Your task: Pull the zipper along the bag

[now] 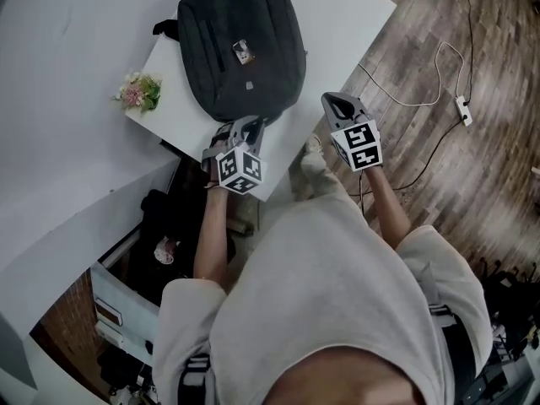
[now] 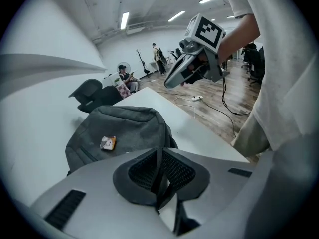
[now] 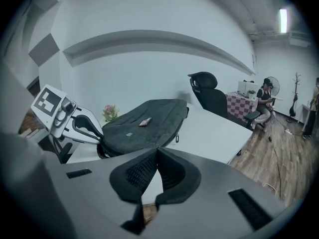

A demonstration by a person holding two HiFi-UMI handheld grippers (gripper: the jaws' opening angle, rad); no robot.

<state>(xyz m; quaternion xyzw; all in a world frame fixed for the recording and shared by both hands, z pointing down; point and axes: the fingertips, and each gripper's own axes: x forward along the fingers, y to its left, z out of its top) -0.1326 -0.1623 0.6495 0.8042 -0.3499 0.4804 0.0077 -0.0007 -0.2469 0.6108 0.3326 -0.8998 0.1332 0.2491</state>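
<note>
A dark grey backpack (image 1: 240,45) lies flat on the white table (image 1: 346,15), with a small tag (image 1: 242,51) on its front. My left gripper (image 1: 251,126) is at the bag's near edge, its jaws shut and empty. In the left gripper view the bag (image 2: 119,131) lies just beyond the shut jaws (image 2: 160,171). My right gripper (image 1: 331,99) hovers off the table's near right edge, beside the bag, also shut on nothing. In the right gripper view the bag (image 3: 144,123) is ahead, a small pull (image 3: 177,137) hangs at its side, and the left gripper (image 3: 75,123) touches its left end.
A small bunch of flowers (image 1: 139,91) stands at the table's left edge. A cable and power strip (image 1: 461,108) lie on the wooden floor to the right. A black office chair (image 3: 204,81) stands behind the table, and a seated person (image 3: 264,101) is far off.
</note>
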